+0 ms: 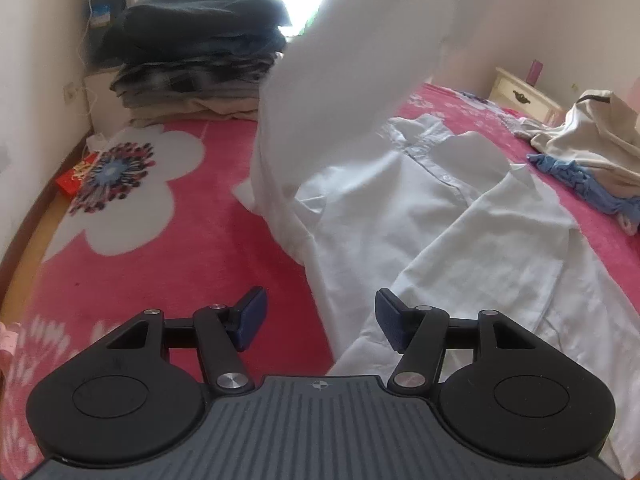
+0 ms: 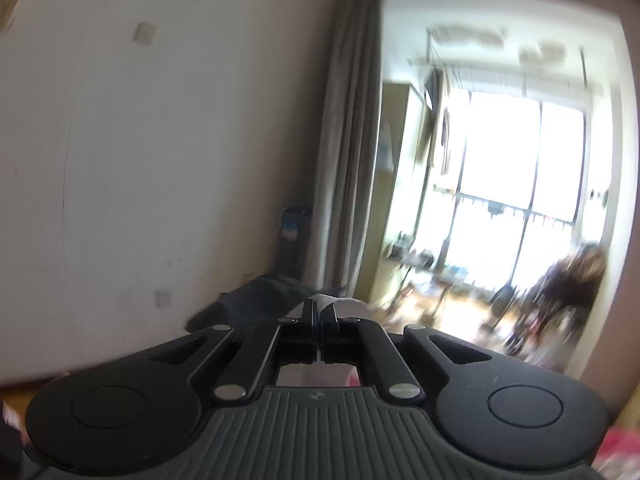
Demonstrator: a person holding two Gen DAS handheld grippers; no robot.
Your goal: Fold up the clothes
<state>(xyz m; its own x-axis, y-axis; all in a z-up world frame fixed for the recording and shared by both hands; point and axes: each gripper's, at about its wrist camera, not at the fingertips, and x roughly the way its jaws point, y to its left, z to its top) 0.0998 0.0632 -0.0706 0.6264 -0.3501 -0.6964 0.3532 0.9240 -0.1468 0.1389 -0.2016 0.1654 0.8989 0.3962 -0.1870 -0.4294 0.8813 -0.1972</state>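
Observation:
A pale white-blue button shirt [image 1: 420, 216] lies spread on the pink flowered bedspread [image 1: 168, 248], collar toward the far side. One sleeve [image 1: 340, 80] of it rises steeply up out of the left wrist view, pulled taut and blurred. My left gripper [image 1: 320, 320] hovers open above the shirt's near left edge, with nothing between its blue pads [image 1: 252, 316]. My right gripper [image 2: 320, 312] is raised, pointing at the wall and window, its jaws shut on a thin fold of the white shirt fabric [image 2: 336, 301] that pokes out past the tips.
A tall stack of folded dark and beige clothes [image 1: 196, 52] stands at the bed's far left. A heap of beige and blue garments [image 1: 588, 152] lies at the right. A cream nightstand [image 1: 520, 92] stands beyond. A red packet [image 1: 78, 174] lies at the left edge.

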